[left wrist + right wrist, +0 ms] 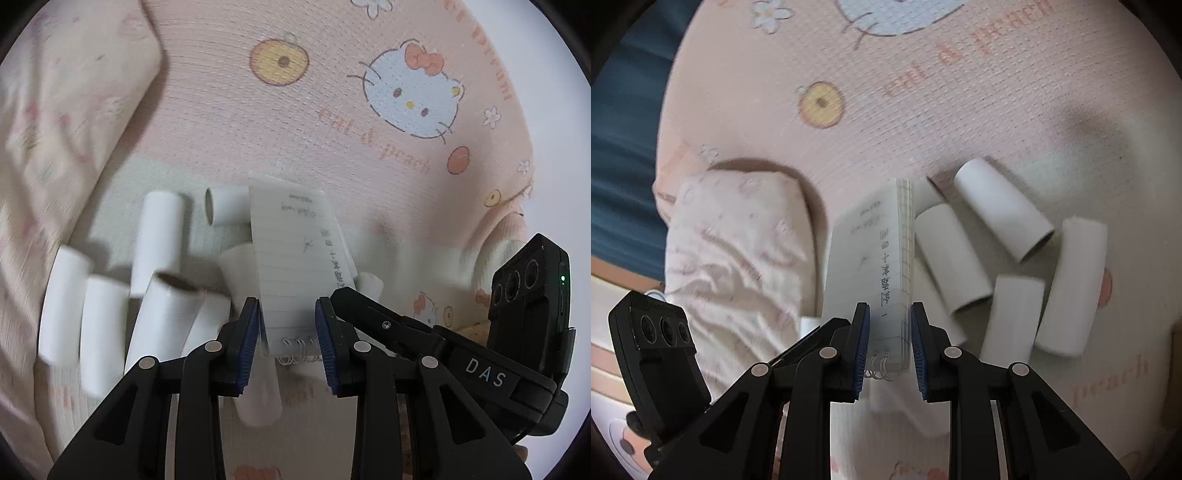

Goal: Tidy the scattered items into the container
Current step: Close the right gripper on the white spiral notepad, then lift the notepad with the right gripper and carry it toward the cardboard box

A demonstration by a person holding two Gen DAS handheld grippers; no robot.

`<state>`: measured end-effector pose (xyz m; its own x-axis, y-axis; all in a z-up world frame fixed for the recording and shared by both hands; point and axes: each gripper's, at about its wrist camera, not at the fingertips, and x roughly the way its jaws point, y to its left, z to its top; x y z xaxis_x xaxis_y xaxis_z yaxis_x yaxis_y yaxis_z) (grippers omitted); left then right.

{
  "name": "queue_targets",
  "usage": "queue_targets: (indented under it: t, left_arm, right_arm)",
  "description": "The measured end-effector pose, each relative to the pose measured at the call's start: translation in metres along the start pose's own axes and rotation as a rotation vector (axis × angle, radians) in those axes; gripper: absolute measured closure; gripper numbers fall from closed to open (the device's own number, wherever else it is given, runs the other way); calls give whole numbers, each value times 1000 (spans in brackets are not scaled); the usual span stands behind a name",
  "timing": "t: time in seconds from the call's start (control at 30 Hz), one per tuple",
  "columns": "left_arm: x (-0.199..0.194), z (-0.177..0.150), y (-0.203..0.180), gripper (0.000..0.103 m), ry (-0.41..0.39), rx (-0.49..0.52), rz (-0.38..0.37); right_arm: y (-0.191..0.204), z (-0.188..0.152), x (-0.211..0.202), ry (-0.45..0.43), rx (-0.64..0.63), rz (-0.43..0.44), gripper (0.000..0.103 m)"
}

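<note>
**Notepad Held Between Both Grippers Above Scattered Tubes**

Pink cartoon-printed bedding [332, 122] fills both views, with a crumpled pale floral pillow [738, 251] seen at centre left of the right wrist view. A small white spiral-bound lined notepad [299, 266] stands at lower centre of each view, its wire binding nearest the cameras. White cardboard tubes [159, 240] are scattered around it, at left in the left wrist view and at right in the right wrist view. No container is seen in either picture.

The step in hand is judged to be the picking up of the notepad. The left gripper [288, 339] is seen with its blue pads [249, 347] partly apart; the left pad is touching the notepad's edge, while a narrow gap is left at the other side. The right gripper [888, 347] is likewise partly apart around the binding end, and firm contact cannot be confirmed.

Next, a firmer closing on the notepad is called for, then a carry to the container, which must first be located.
</note>
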<state>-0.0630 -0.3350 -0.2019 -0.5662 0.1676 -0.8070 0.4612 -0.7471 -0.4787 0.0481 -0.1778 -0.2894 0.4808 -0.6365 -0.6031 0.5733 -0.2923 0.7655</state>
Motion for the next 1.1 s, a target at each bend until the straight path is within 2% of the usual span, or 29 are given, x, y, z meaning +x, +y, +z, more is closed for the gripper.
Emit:
queue_targets:
  t: [0.13,0.23,0.33,0.47,0.6,0.7,0.8,0.87,0.97,1.07,1.1]
  left_arm:
    - [-11,-20,5,69,-5,-19,3]
    - [-16,-34,6,69,-14,8,21]
    - [-11,-46,8,69,-2,26,46]
    - [6,-55,21,69,44,-17,60]
    - [14,-55,23,69,62,-13,70]
    - [24,-51,24,69,132,28,96]
    - [21,-46,28,65,130,33,93]
    - [18,-41,32,59,110,23,77]
    - [17,-32,44,56,95,-38,55]
    - [24,-26,58,55,126,-137,-32]
    - [30,-24,62,55,138,-174,-56]
  right_arm:
    - [7,-20,-9,8,-37,-3,83]
    - [4,-33,-12,37,-36,16,83]
    - [-4,-43,-9,64,-34,24,83]
    - [-18,-54,7,116,-18,-4,83]
    - [-22,-55,16,127,-9,-15,83]
    - [-20,-52,21,131,-39,-78,82]
    - [-16,-52,26,139,-80,-105,82]
    - [-17,-51,29,137,-77,-114,82]
    - [-19,-49,32,131,-77,-133,82]
    - [-21,-47,36,139,-97,-197,82]
    - [-22,-46,36,137,-99,-193,82]
